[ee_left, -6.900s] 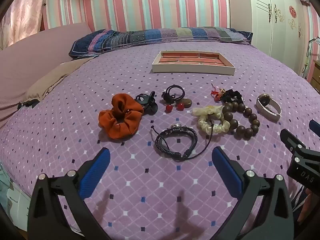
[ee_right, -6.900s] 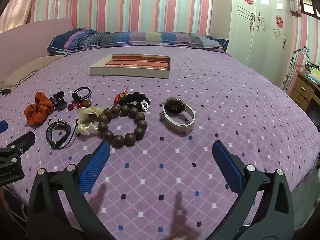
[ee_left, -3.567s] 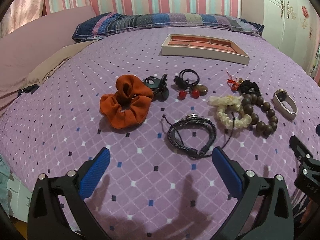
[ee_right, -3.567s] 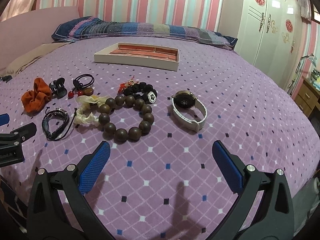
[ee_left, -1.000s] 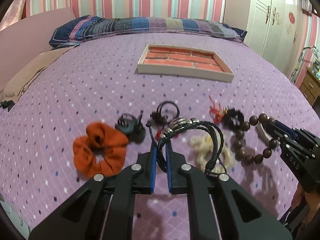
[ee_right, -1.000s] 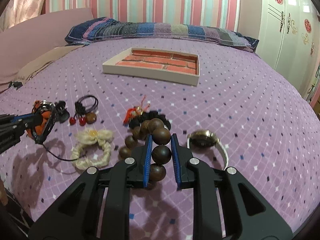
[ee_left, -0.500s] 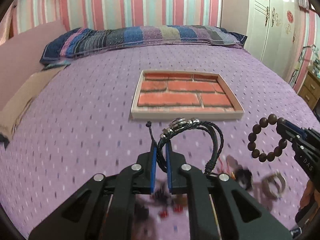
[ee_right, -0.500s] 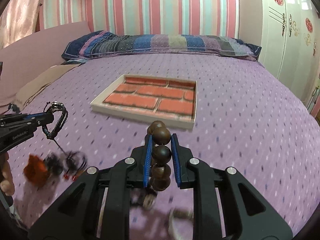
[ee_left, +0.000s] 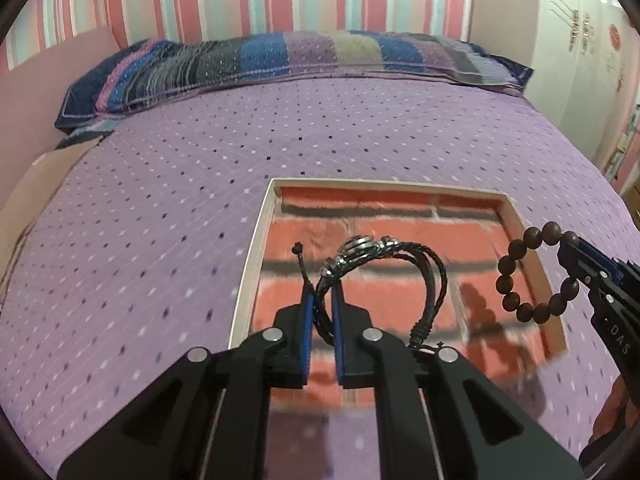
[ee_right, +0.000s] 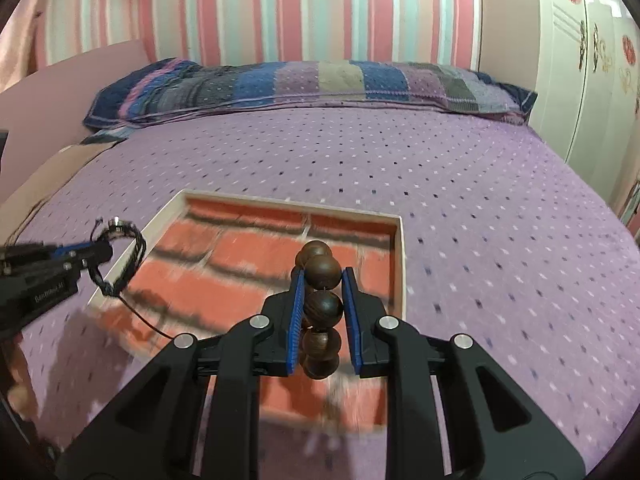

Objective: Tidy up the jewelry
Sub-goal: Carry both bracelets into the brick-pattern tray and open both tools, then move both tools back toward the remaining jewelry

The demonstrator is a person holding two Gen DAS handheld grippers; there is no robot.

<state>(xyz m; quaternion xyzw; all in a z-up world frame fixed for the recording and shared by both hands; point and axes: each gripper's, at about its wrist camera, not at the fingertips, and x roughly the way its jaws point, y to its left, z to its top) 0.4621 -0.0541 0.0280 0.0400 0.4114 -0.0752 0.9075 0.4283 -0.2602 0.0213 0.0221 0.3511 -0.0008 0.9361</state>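
Observation:
My left gripper (ee_left: 320,300) is shut on a black braided cord bracelet (ee_left: 424,276) with a metal clasp and holds it above the left half of the shallow tray (ee_left: 256,248), which has a cream rim and a red brick-pattern floor. My right gripper (ee_right: 322,280) is shut on a dark wooden bead bracelet (ee_right: 322,304) and holds it above the tray's right half (ee_right: 400,248). Each gripper shows in the other's view: the right with the beads (ee_left: 532,272), the left with the cord bracelet (ee_right: 120,256). The other jewelry is out of view.
The tray lies on a purple diamond-pattern bedspread (ee_left: 168,200). A striped patchwork pillow (ee_left: 280,60) lies at the head of the bed, below a striped wall. A white wardrobe (ee_right: 600,60) stands on the right.
Both grippers have moved forward with their bracelets, from short of the tray to above it. The tray now looks larger and closer. The remaining jewelry has dropped out of view.

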